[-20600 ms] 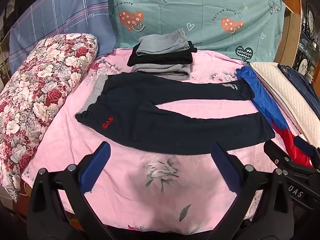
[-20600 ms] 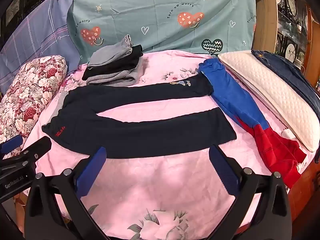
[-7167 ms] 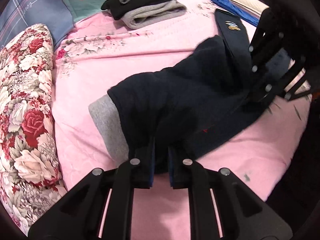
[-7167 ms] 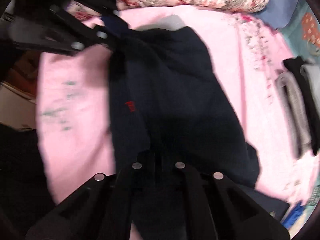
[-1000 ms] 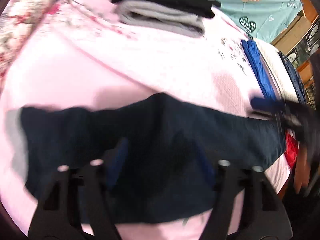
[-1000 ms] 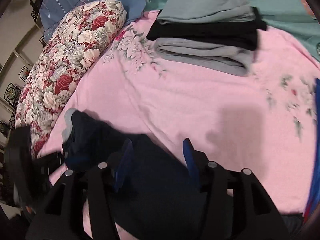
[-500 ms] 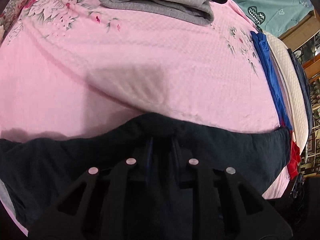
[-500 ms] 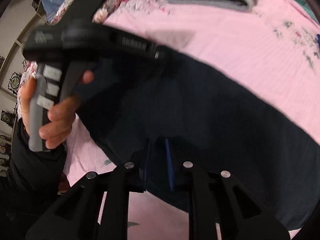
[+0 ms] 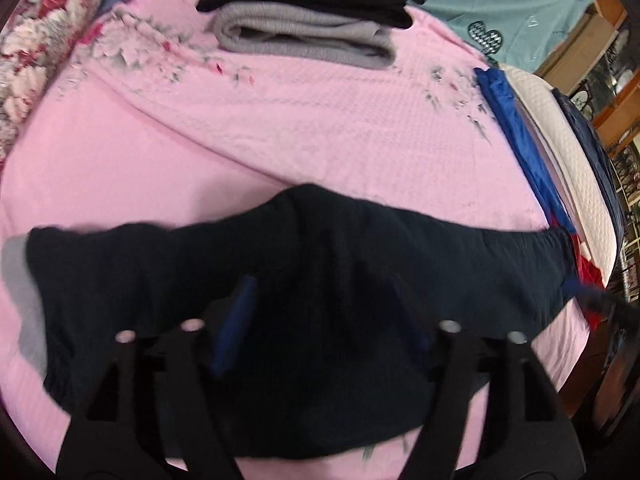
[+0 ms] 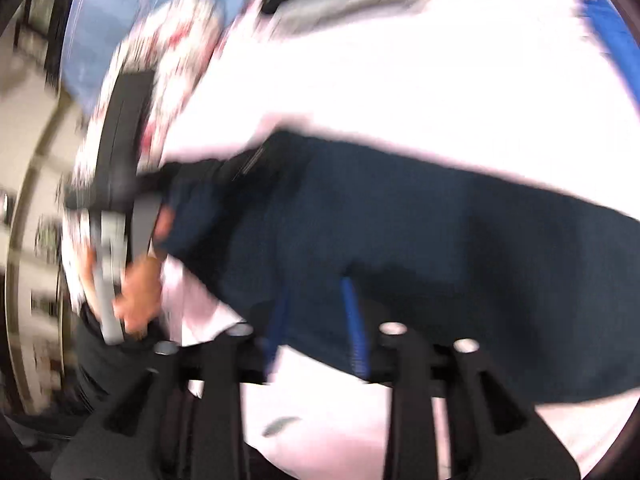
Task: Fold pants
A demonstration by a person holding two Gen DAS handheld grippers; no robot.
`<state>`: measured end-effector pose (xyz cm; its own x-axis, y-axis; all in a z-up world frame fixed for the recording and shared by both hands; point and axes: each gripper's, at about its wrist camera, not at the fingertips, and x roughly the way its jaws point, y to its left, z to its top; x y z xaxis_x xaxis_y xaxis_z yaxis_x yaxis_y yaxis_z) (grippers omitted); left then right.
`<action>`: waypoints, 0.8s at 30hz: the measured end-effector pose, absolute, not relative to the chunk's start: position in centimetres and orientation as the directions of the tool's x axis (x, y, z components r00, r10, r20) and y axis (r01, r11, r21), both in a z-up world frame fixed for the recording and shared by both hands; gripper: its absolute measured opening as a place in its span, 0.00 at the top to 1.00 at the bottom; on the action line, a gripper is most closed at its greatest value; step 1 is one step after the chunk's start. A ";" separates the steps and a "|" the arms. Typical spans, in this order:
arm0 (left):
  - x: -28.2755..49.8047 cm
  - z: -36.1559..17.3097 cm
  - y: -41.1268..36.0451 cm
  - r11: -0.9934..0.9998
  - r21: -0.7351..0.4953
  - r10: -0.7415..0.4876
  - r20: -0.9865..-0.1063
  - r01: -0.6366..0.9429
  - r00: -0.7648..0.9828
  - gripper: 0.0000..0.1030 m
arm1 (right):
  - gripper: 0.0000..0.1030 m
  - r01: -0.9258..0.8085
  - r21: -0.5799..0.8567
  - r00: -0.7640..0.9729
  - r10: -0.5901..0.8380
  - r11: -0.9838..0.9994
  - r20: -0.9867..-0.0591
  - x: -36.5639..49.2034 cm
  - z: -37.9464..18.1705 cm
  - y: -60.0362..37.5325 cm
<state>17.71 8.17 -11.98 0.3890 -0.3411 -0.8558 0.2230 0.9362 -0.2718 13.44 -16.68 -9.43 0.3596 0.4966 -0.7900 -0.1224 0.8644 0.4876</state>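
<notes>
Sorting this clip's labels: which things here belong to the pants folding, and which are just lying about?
Job: dark pants, left gripper, right gripper.
Lying about: stack of folded clothes, floral pillow, blue garment, white pillow.

You are looking at the pants (image 9: 304, 272) lying across the near edge of the bedspread (image 9: 280, 120), with your left gripper (image 9: 324, 312) hanging over their middle. Behind them, a stack of 3 folded garments (image 9: 308, 12) is sitting at the far side, with a pillow (image 9: 36, 44) lying to the left. At the right, another garment (image 9: 516, 136) is running alongside a cushion (image 9: 568, 160).
</notes>
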 end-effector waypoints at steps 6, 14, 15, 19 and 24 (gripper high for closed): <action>13.8 -13.5 11.9 0.961 -0.231 -0.274 -0.878 0.155 0.393 0.28 | 0.35 0.272 0.517 0.527 0.323 0.812 -0.786 7.8 -8.5 -32.9; 13.7 -15.0 13.4 0.964 -0.247 -0.267 -0.898 0.102 0.350 0.28 | 0.35 0.493 0.586 0.512 0.329 0.643 -0.793 4.5 -13.8 -41.5; 13.6 -15.1 13.2 0.967 -0.232 -0.253 -0.901 0.103 0.353 0.28 | 0.35 0.495 0.585 0.506 0.335 0.642 -0.795 4.5 -14.4 -42.0; 13.3 -15.1 12.4 0.977 -0.185 -0.211 -0.910 0.106 0.358 0.28 | 0.35 0.500 0.579 0.506 0.326 0.644 -0.799 4.2 -15.8 -43.1; 13.6 -15.0 12.1 0.981 -0.171 -0.193 -0.918 0.092 0.346 0.28 | 0.32 0.467 0.637 0.564 0.348 0.614 -0.749 5.5 -16.5 -43.8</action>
<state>13.56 12.15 -14.97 0.3458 -0.1929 -0.9183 0.0925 0.9809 -0.1712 5.50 -43.77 -16.52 0.5636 0.3482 -0.7491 0.4667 0.6140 0.6365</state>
